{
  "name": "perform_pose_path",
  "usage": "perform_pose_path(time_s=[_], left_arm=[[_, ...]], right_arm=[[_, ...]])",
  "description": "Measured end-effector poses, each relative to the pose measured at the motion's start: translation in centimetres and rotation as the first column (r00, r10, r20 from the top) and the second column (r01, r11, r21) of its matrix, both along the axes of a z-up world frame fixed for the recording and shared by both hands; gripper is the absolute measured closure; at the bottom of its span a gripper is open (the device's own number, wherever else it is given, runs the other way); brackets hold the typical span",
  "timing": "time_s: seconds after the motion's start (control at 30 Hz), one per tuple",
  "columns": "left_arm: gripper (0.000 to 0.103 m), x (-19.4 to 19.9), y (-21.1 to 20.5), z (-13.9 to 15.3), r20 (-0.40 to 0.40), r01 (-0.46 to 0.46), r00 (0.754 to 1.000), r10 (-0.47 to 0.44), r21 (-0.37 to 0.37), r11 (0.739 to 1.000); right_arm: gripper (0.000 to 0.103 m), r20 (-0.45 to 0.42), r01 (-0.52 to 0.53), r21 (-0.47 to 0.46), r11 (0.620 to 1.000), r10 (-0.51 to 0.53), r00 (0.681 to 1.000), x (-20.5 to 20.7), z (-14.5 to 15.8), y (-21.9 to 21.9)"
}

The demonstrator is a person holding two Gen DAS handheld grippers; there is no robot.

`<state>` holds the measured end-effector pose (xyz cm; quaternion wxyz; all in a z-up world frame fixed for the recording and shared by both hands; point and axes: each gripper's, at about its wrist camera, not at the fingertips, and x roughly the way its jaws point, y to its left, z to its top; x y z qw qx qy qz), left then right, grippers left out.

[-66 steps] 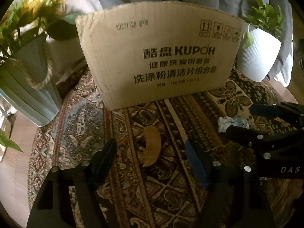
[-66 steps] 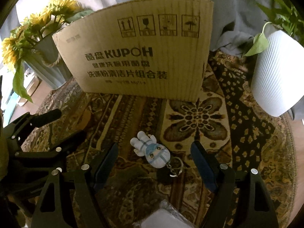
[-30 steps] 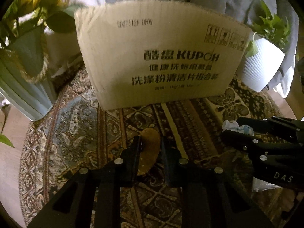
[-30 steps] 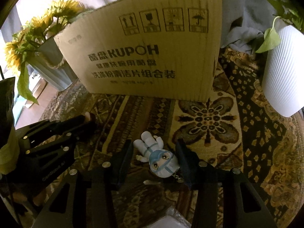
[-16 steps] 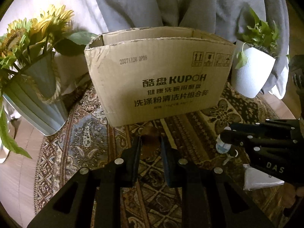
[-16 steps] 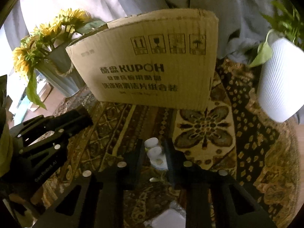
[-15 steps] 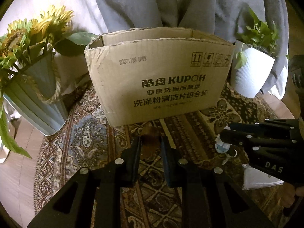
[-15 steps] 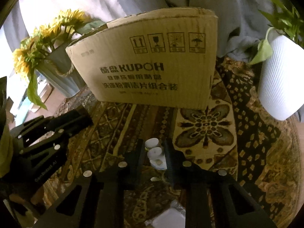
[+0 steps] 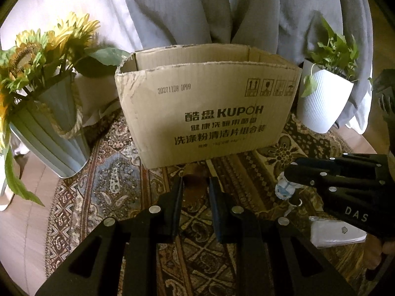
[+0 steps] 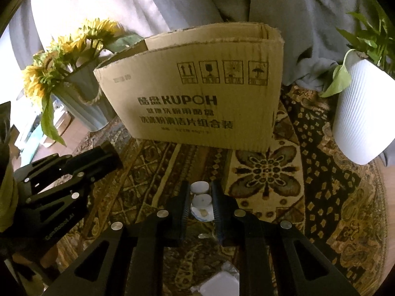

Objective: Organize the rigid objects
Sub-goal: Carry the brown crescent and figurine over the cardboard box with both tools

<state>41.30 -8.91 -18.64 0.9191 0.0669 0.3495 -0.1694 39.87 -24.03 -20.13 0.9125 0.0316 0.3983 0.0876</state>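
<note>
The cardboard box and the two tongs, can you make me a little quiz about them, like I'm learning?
1. True or false: the cardboard box is open at the top.
2. What do the right tongs hold? A) a sunflower B) the little doll keychain C) nothing
3. Fill in: the left tongs are shut on a ___ curved piece.

Key: 1 true. 2 B. 3 brown.
</note>
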Motion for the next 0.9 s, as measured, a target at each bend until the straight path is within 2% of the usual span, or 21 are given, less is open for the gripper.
perform_pose_path(time_s=[0.43,0.9], left_arm=[[0.081,-0.7,0.3,4.5,0.115,0.013,0.993,-0.007,-0.045,0.999],[0.081,0.4,0.4,9.6,0.245,0.033,0.969,-0.008,-0.096,0.995]], right_arm=[[0.084,0.119,0.004,-0.005,1.000,-0.003,0.993,-0.9,4.6,0.1],[0.085,0.302,0.019,-0.002,1.000,-0.017,0.953,-1.6,10.9,0.6]])
